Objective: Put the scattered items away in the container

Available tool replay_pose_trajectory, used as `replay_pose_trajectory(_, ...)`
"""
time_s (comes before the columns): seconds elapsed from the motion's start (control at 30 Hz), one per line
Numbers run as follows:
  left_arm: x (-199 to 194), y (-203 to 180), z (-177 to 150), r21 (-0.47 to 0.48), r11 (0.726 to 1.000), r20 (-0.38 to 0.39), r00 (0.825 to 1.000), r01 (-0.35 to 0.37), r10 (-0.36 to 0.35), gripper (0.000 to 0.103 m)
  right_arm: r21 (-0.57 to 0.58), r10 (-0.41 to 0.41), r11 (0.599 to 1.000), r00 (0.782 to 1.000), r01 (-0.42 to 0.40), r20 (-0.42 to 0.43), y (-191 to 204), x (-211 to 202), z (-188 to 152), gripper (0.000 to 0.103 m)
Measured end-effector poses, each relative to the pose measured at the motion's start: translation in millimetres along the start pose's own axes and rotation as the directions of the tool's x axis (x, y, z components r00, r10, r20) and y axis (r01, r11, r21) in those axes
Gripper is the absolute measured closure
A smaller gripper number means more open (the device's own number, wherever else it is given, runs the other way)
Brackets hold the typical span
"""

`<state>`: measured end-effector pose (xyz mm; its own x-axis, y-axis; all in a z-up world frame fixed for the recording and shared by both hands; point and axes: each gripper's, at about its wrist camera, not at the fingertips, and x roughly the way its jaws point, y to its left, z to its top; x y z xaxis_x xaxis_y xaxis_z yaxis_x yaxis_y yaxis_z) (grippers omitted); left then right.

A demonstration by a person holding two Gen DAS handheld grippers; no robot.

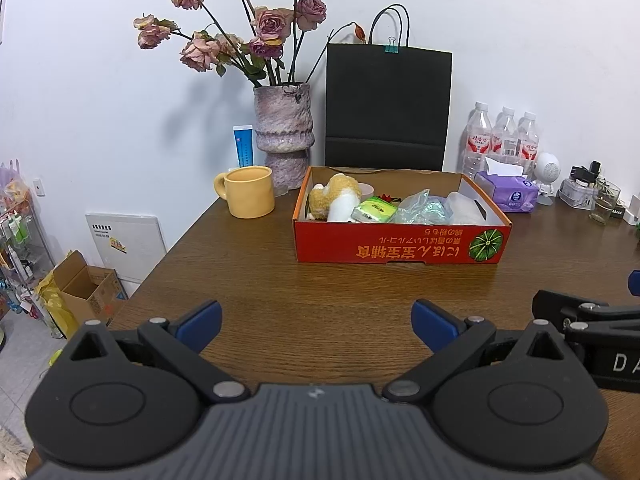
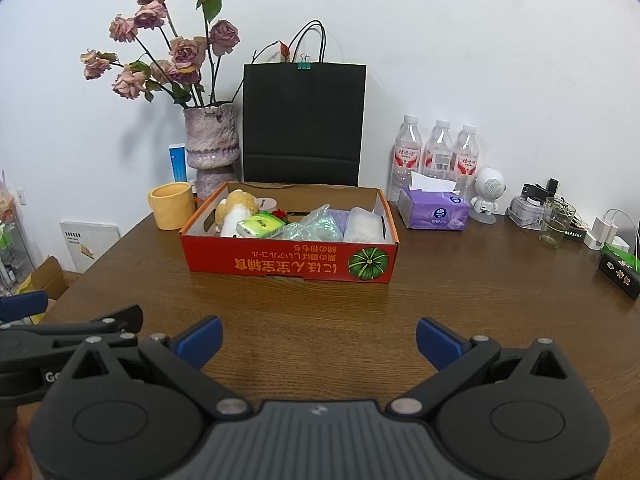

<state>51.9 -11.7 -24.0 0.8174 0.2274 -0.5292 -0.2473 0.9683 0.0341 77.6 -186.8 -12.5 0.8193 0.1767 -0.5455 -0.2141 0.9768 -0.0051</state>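
The left gripper (image 1: 316, 322) and right gripper (image 2: 318, 340) both hover low over the bare wooden surface (image 1: 320, 288) with jaws spread wide and holding nothing, side by side, well short of the box (image 1: 400, 246). The red box sits at the surface's middle. Inside it lie a plush toy (image 1: 334, 196), a green packet (image 1: 374, 210), crumpled plastic bags (image 1: 422, 208) and a white container (image 2: 362, 224). Left of the box stands a yellow mug (image 1: 248, 192), behind it a vase (image 1: 284, 132) and a black bag (image 1: 388, 108), and right of it a tissue pack (image 1: 508, 192).
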Motion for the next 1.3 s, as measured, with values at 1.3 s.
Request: replay_pose_trajectory(1.3,-3.0,-1.9,-2.7,0.003,1.0,0.0,1.0,-0.005,0.005,0.0,0.001,0.0,1.0,1.0,0.0,-0.002,-1.8,-2.2,-3.6,0.0)
